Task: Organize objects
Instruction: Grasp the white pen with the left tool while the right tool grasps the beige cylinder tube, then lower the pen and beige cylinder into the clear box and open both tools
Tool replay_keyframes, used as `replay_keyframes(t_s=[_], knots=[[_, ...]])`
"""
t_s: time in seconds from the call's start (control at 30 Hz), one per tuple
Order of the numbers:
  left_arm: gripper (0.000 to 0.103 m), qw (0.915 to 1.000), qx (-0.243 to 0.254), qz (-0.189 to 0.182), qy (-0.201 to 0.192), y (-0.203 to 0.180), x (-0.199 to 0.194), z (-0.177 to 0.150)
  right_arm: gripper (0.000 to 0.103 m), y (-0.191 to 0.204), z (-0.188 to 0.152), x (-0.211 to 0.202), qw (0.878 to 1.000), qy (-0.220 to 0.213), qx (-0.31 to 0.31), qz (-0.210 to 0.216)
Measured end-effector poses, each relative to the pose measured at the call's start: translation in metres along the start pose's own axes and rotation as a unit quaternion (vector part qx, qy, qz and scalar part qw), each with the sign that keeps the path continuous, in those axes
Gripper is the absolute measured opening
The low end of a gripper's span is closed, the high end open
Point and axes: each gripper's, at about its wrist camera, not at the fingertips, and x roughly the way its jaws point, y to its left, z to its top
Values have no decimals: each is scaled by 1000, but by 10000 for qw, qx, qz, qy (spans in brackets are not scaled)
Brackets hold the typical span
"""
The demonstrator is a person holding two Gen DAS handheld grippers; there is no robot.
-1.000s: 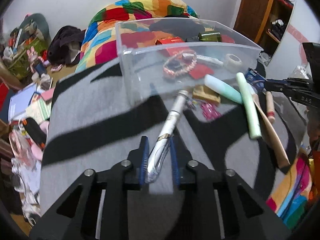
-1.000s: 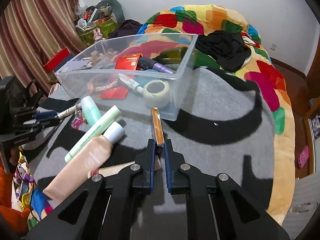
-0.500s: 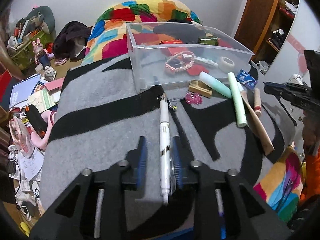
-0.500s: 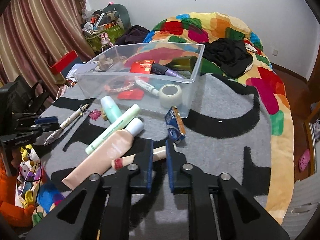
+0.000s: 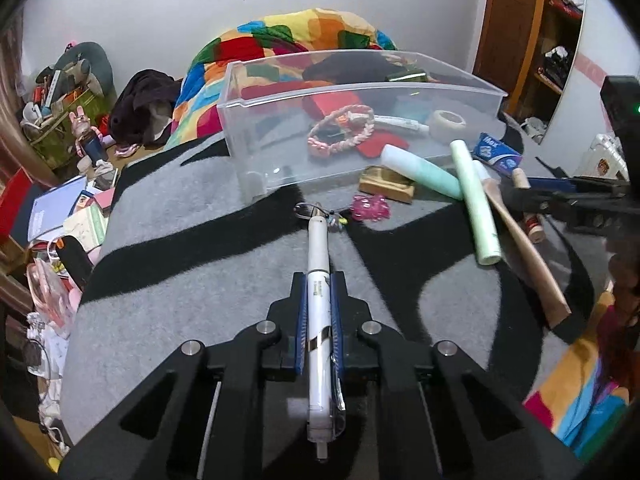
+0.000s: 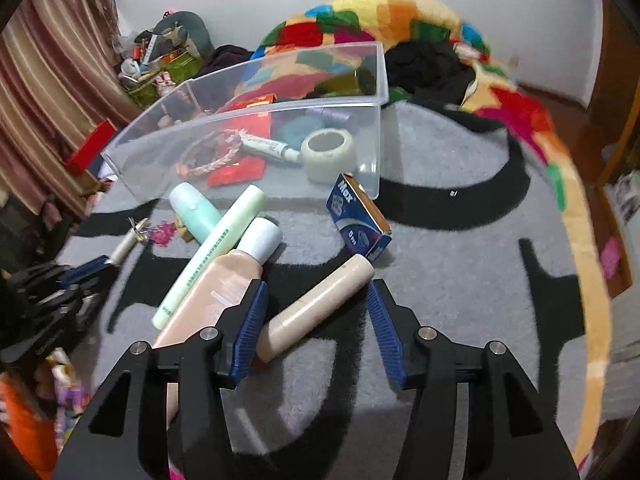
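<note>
Grey blanket with broad black stripes spread over a bed, a patchwork quilt in many colours heaped behind, white wall beyond, striped curtain on the far left of the right wrist view; floor clutter of books and bags beside the bed. Clear plastic bin resting on the blanket, holding a braided pink bracelet, a roll of tape, a small white tube and red packets. White pen clamped between the blue pads of the left gripper; slim, pale barrel with a metal band and a clear end; long axis straight ahead along the fingers, far tip toward the bin's near wall, just beside a pink charm. Right gripper with jaws spread wide, gripping nothing, straddling a beige cylindrical bottle lying diagonally on the blanket, one end toward a blue box. Beside it a peach tube with white cap, a pale green tube crossing over it, and a mint bottle near the bin.
</note>
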Motion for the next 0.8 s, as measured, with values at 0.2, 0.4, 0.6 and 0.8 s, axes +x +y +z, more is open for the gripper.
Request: replay_keyframes(t_s=[0.2, 0.4, 0.6, 0.8], knots=[[10, 9993, -139, -326, -124, -7, -12, -4, 24, 6, -8, -5, 9996, -63, -266, -112], [10, 9980, -219, -476, -343, -13, -27, 2, 14, -4, -16, -16, 9997, -110, -229, -56], [10, 9954, -435, -578, -624, -9, -45, 14, 14, -9, -15, -31, 9995, -297, -133, 3], [10, 9937, -498, -518, -858, -4, -58, 26, 14, -5, -1, -56, 9975, -683, -135, 98]])
